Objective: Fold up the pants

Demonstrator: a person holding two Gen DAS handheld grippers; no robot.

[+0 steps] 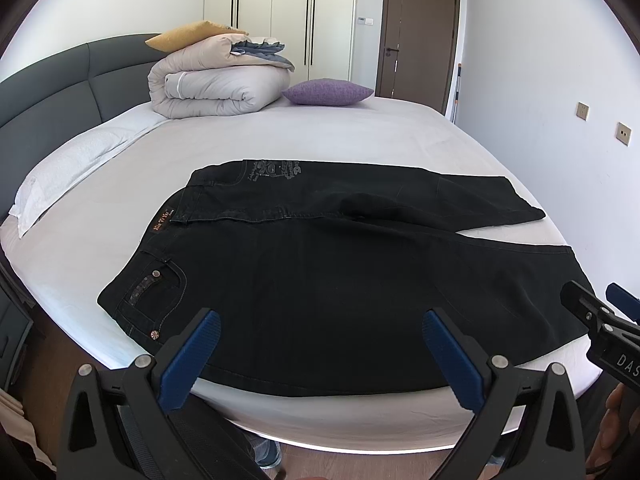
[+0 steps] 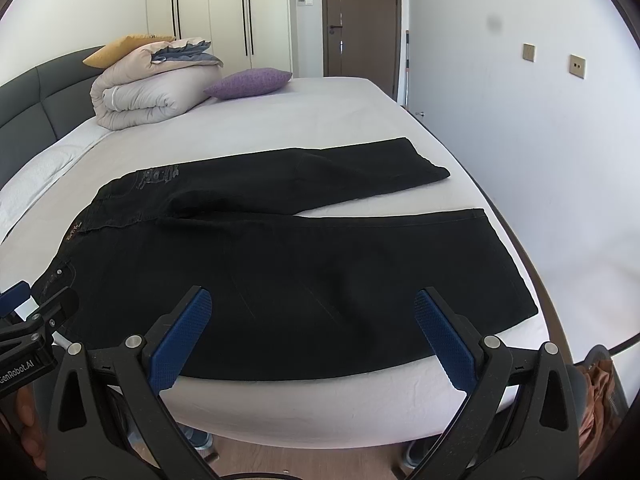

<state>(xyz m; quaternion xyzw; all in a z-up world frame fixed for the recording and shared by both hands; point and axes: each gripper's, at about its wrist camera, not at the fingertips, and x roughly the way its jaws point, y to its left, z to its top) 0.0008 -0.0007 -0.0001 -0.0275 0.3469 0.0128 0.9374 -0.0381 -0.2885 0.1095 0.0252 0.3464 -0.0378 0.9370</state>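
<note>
A wide bed [image 1: 360, 136] with a pale sheet is filling a white-walled bedroom, its grey padded headboard [image 1: 60, 88] running along the left. At the far side, white wardrobe doors [image 1: 280, 12] with dark handles are standing next to a brown door [image 1: 420, 36]. Two square wall plates [image 2: 554, 59] are sitting on the right wall. One folded duvet [image 1: 216, 80] is resting at the far left of the bed with one mustard cushion [image 1: 188, 34] on top and one purple cushion [image 1: 326, 92] just beside it; a white pillow [image 1: 68, 168] is lying along the headboard side.

One pair of black pants [image 1: 320, 280] is lying flat on the near part of the bed, its long axis running left to right. The waistband is pointing left, toward the headboard, and the two legs are pointing right, splitting apart into a narrow V with sheet showing between them. The near leg is lying close along the bed's near edge.

Two claws are hovering at that near edge, both clear of the cloth. The left claw [image 1: 320, 354] is standing wide, its blue pads [image 1: 192, 360] spread apart over the hip area near a riveted pocket [image 1: 156, 288]. The right claw [image 2: 312, 336] is likewise gaping wide over the near leg, gripping nothing.
</note>
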